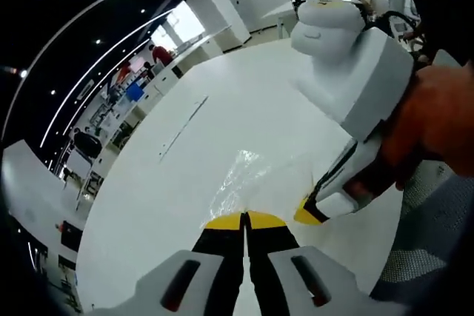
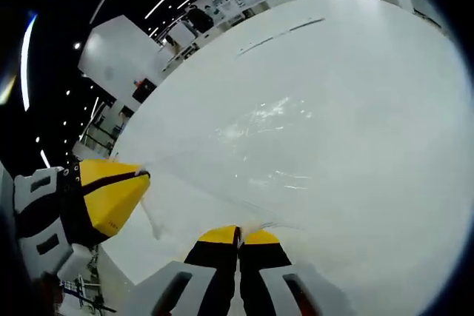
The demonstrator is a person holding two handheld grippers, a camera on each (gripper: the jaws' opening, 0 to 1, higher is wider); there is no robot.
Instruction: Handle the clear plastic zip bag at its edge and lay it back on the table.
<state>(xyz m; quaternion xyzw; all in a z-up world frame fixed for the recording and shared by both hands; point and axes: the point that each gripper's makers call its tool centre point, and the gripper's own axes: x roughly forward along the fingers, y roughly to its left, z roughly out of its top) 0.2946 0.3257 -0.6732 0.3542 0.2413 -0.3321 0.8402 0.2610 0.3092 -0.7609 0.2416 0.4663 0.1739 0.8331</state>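
Left gripper (image 1: 245,220): yellow-tipped jaws pressed together, pinching the near edge of the clear zip bag (image 1: 248,177). The bag fans out from the tips over the white table (image 1: 222,94); can't tell how much of it is lifted off the surface.

Right of the bag in the left gripper view, the right gripper (image 1: 315,211) comes in steeply, tips down at the bag's edge, white body angled up and away. A person's hand (image 1: 433,127) is wrapped around its rear; a grey sleeve sits below that hand.

Right gripper (image 2: 239,236): jaws closed on the bag (image 2: 259,146) edge too, with the film stretching away from the tips across the table (image 2: 385,72). Left of the bag in this view, the left gripper (image 2: 122,190) shows as a yellow tip with a black and white body, touching the bag's edge.

The left gripper view shows the holding hand, which the right gripper view doesn't.

Count: one bag, two grippers, one table. People and desks sit far beyond the table, too small to detail.
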